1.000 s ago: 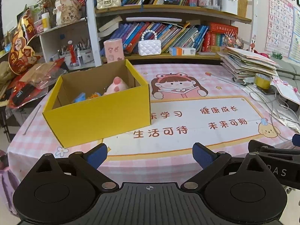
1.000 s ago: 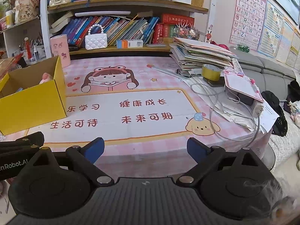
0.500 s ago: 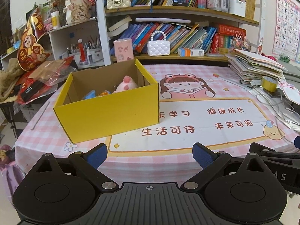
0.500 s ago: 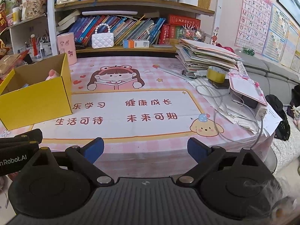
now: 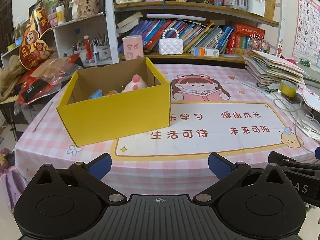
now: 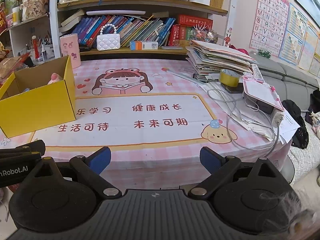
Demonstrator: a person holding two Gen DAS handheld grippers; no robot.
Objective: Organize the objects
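Note:
A yellow cardboard box [image 5: 118, 114] stands open on the left of the pink checked table; it also shows in the right wrist view [image 6: 38, 106]. Inside lie a pink plush toy [image 5: 135, 83], a blue item [image 5: 96, 94] and an orange item [image 5: 110, 93]. My left gripper [image 5: 159, 165] is open and empty, off the table's front edge. My right gripper [image 6: 155, 158] is open and empty, also off the front edge, to the right of the left one.
A stack of books and papers [image 6: 218, 60], a yellow tape roll [image 6: 229, 77], a pink-framed board [image 6: 262, 92] and cables [image 6: 236, 108] crowd the table's right side. A pink cylinder [image 5: 133, 48] and white handbag [image 5: 170, 46] stand by the bookshelf behind.
Both grippers have drawn back from the table and risen a little; the box and table look farther away. Both stay open and empty.

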